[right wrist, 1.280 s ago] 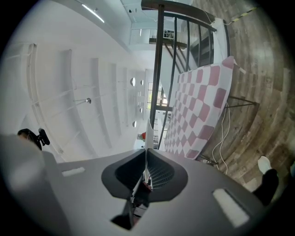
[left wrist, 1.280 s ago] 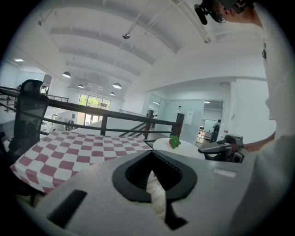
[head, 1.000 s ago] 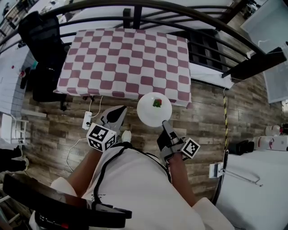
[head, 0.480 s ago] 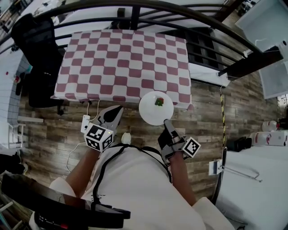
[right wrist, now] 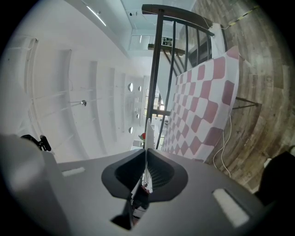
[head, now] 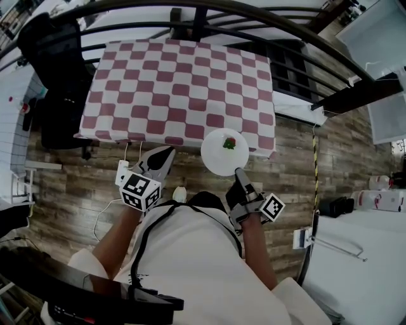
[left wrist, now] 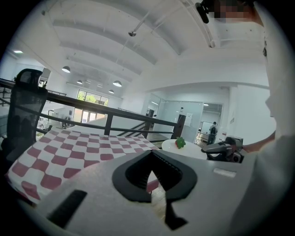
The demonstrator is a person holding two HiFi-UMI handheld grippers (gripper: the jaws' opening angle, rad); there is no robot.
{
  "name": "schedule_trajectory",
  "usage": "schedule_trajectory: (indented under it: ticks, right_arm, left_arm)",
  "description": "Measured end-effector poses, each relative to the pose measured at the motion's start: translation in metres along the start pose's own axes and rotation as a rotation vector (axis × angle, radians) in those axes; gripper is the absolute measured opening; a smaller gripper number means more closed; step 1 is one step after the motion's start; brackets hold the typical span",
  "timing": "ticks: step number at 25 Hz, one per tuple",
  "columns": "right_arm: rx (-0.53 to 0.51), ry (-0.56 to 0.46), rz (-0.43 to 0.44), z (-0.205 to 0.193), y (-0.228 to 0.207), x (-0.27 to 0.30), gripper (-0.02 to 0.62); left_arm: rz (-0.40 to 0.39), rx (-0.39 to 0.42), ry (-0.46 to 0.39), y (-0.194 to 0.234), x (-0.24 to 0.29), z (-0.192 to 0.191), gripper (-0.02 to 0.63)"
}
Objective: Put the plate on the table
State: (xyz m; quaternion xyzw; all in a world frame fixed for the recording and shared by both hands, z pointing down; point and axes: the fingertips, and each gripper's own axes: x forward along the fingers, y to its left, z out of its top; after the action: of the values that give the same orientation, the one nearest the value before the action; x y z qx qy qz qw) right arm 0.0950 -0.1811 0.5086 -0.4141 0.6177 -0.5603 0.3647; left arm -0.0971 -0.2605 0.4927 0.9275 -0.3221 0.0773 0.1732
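"Where was there room?"

"Over the checked table (head: 177, 89): its cloth lay open from edge to edge, and wooden floor (head: 190, 172) ran free along its near side."

"And in the way?"

"A railing (head: 198, 18) closed off the far side, a black chair (head: 54, 70) stood at the left edge, and the plate (head: 222, 157) hung at the near edge, towards the right."

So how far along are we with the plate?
Done: the right gripper is shut on the plate's rim. In hand: the plate hangs at the checkered table's near edge, apparently not on it yet. Left: carry it over the table, set it down, release. The left gripper is shut and empty.
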Motion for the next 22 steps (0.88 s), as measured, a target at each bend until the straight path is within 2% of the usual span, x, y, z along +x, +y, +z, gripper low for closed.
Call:
schedule_trajectory:
  ticks: [11,22]
  right_arm:
    - [0.010,0.024,0.012,0.000,-0.002,0.025,0.020]
    - [0.011,0.099,0.002,0.033,-0.018,0.067,0.020]
  left_arm:
    - [0.018,-0.020,0.014,0.014,0.008,-0.006,0.003]
    - [0.065,-0.035,0.036,0.031,0.047,-0.002,0.003]
